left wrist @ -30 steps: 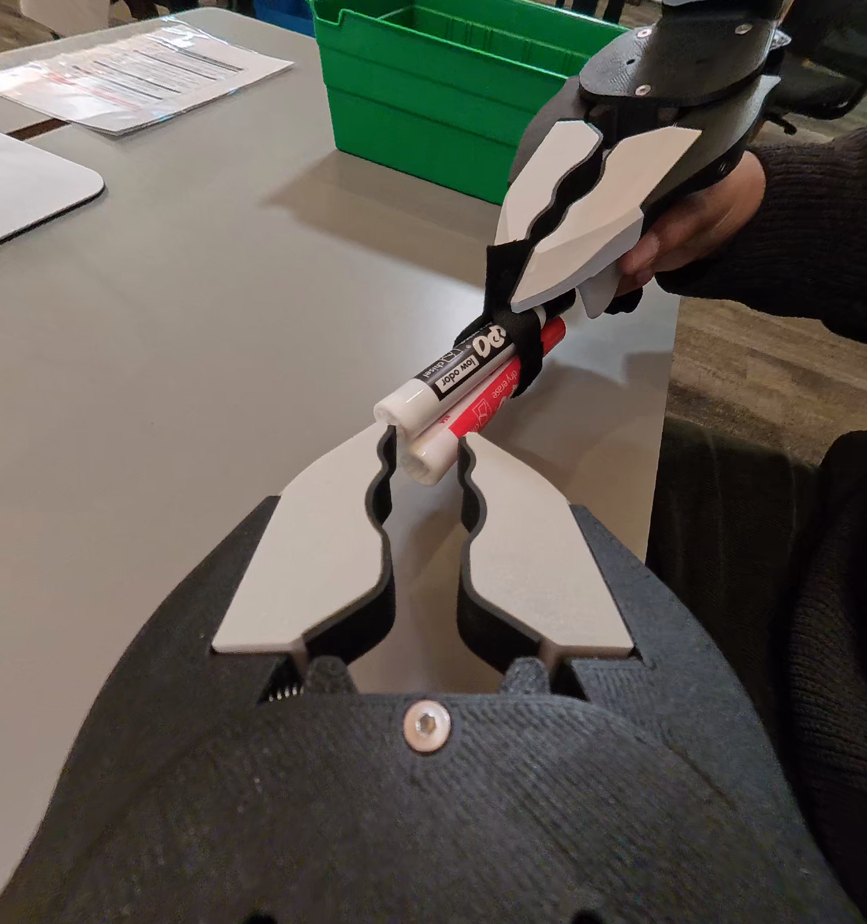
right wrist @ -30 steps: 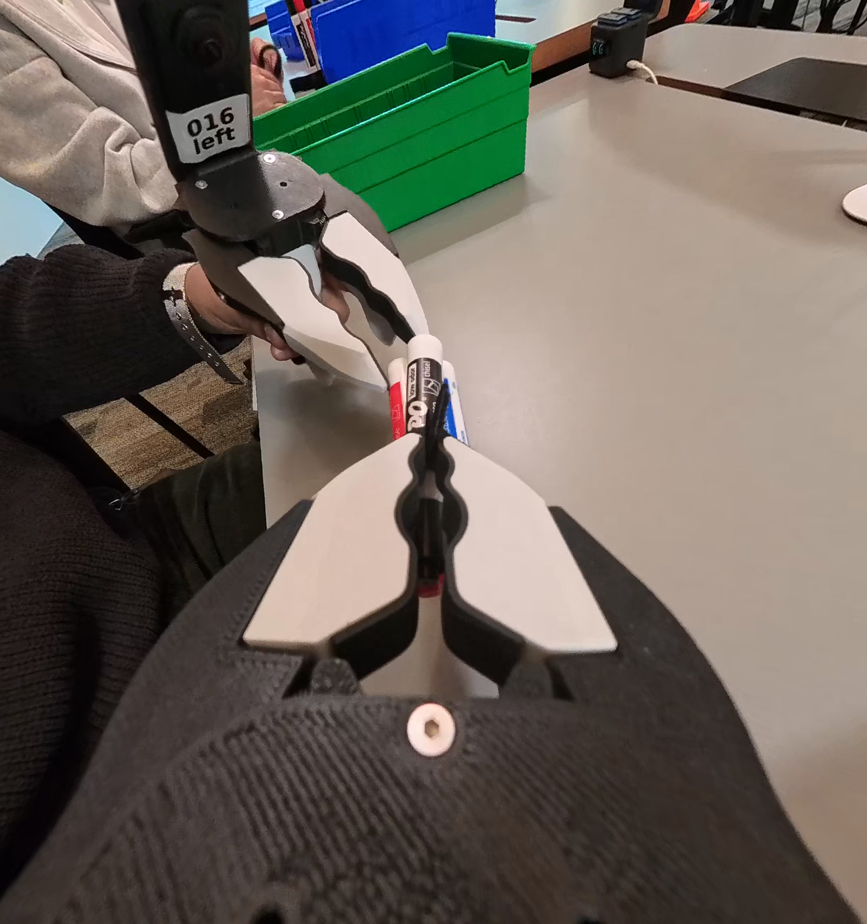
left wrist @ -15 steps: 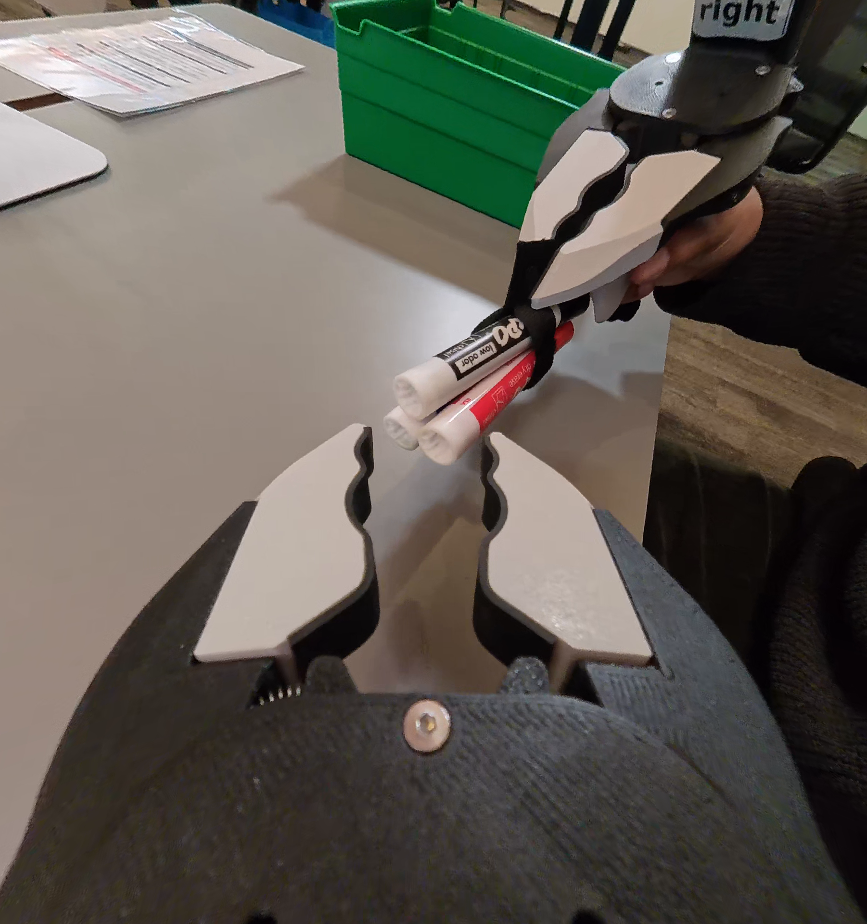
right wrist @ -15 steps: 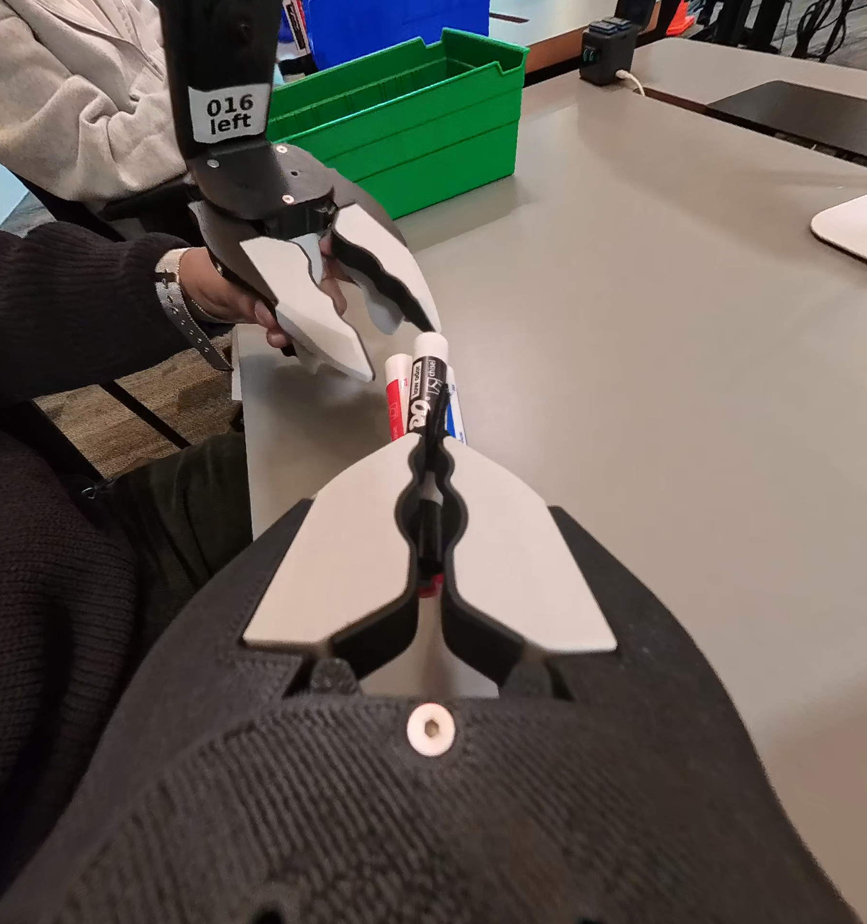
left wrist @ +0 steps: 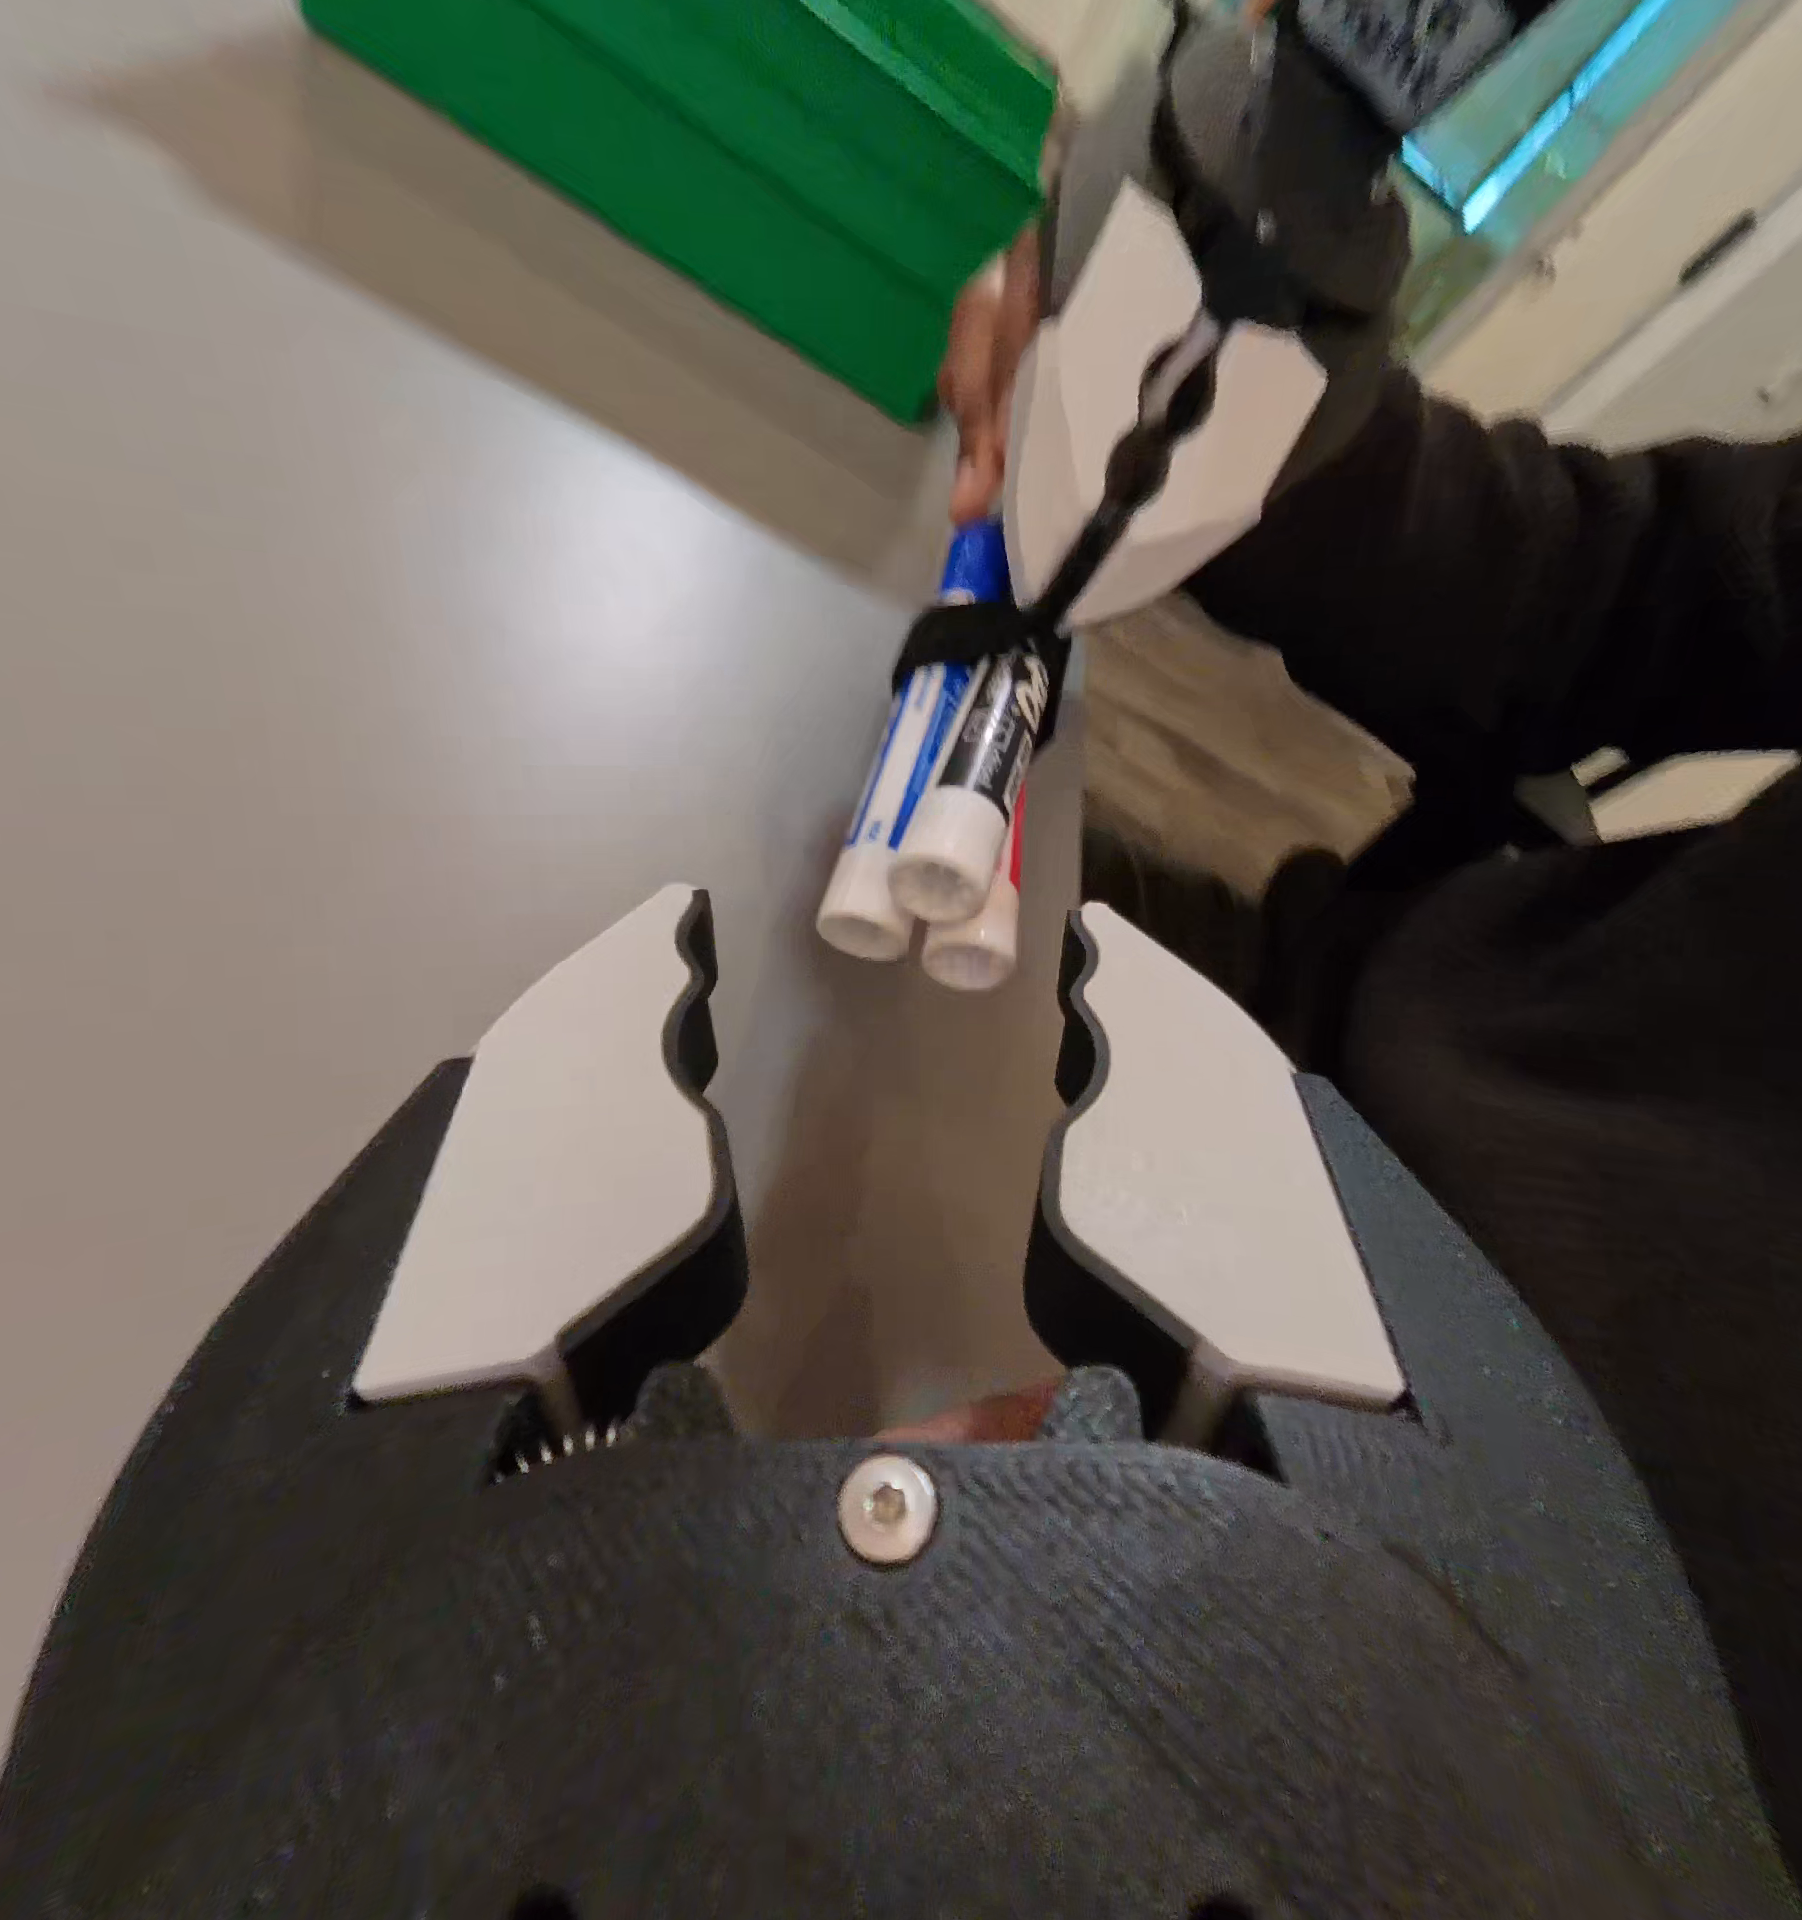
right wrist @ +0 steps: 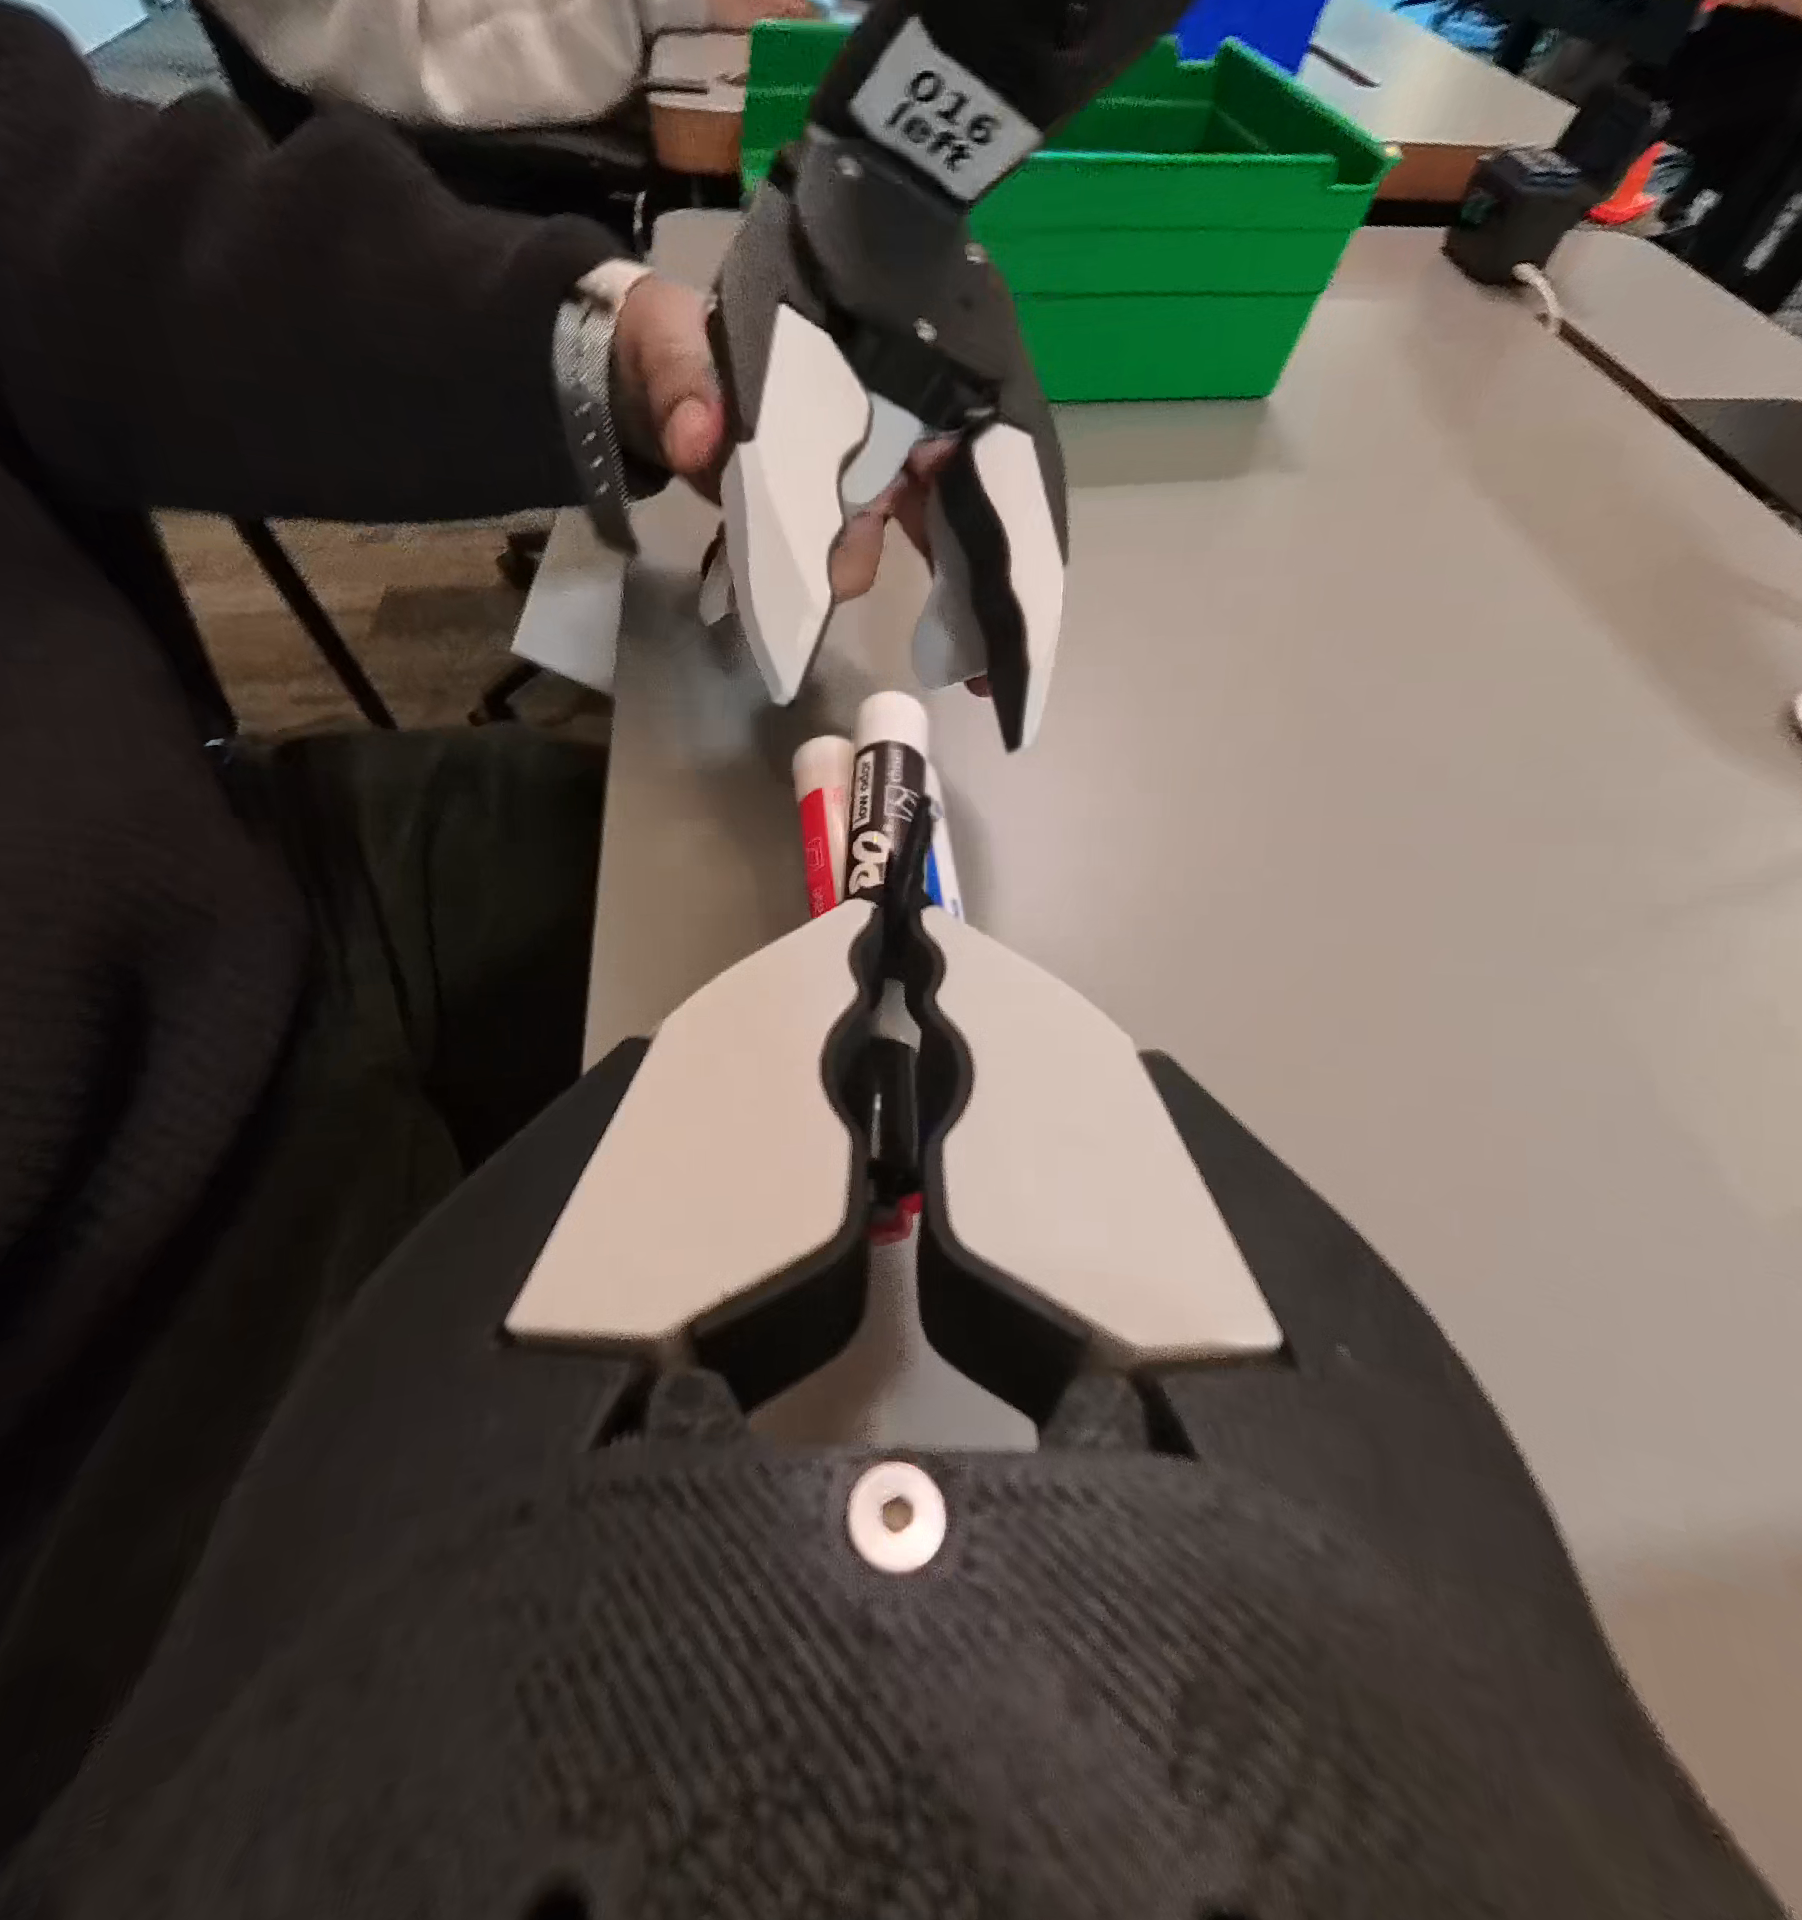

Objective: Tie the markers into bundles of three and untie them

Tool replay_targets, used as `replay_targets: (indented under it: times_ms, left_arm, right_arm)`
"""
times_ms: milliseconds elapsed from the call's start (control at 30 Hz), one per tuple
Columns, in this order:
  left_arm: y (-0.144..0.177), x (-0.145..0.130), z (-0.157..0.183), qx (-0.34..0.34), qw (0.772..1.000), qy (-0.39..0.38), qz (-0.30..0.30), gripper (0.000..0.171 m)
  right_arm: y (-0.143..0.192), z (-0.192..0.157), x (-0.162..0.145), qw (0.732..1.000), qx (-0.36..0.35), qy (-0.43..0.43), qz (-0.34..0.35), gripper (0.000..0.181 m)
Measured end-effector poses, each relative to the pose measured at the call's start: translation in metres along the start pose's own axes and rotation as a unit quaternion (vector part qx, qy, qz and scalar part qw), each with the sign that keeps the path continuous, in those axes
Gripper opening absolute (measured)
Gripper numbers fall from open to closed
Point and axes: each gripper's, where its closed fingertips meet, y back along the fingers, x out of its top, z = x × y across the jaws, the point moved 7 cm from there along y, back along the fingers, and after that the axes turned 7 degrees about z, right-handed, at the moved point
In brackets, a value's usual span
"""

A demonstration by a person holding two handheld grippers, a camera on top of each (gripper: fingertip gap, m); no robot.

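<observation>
Left gripper: jaws spread wide, holding nothing. Butt ends of three markers hang just past its tips, centre frame, not touching either finger. Markers bundled by a black strap; one blue, one black, one red

Right gripper: jaws closed on the strap, pinching it between the fingertips, with the bundle sticking out ahead, mid frame. Left gripper above the marker ends there, tips apart

Grey table beneath. Green bin at upper centre
</observation>
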Motion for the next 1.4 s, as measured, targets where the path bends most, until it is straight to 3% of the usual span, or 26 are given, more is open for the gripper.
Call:
replay_targets:
  times_ms: [133, 433, 533, 1233, 1400]
  left_arm:
    - [-0.012, -0.015, 0.018, -0.045, 0.993, 0.022, -0.103, 0.073]
    - [-0.038, -0.036, 0.041, 0.041, 0.957, -0.056, -0.28, 0.069]
    - [-0.037, -0.035, 0.038, 0.065, 0.955, -0.069, -0.282, 0.043]
    - [-0.036, -0.042, 0.041, 0.048, 0.944, -0.062, -0.32, 0.04]
    - [-0.037, -0.04, 0.04, 0.041, 0.951, -0.048, -0.301, 0.041]
  right_arm:
    - [-0.008, -0.012, -0.001, 0.999, 0.033, 0.019, -0.02, 0.003]
    - [-0.031, -0.032, 0.007, 0.996, 0.067, 0.038, -0.04, 0.003]
    - [-0.038, -0.034, 0.007, 0.996, 0.067, 0.036, -0.05, 0.004]
    - [-0.045, -0.04, 0.003, 0.994, 0.082, 0.047, -0.052, 0.004]
    - [-0.043, -0.035, 0.004, 0.995, 0.083, 0.021, -0.045, 0.004]
